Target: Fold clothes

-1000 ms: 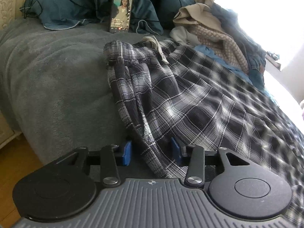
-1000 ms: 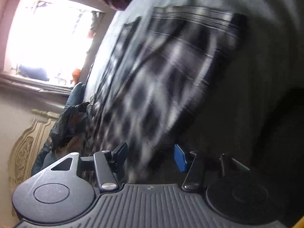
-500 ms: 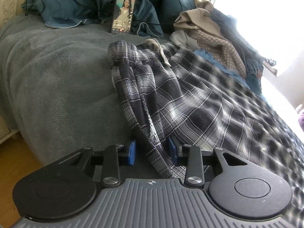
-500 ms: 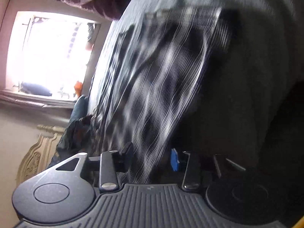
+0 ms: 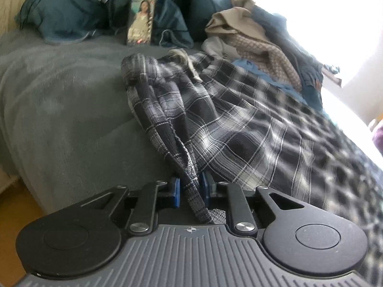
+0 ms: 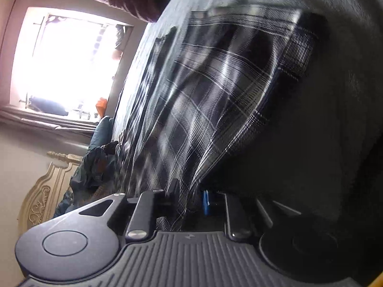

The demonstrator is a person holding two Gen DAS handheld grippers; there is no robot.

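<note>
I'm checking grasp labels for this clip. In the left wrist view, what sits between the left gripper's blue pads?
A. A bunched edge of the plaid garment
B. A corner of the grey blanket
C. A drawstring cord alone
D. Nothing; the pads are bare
A: the left gripper has its blue pads closed in on a bunched edge of the plaid garment, which trails away over the grey blanket.
</note>
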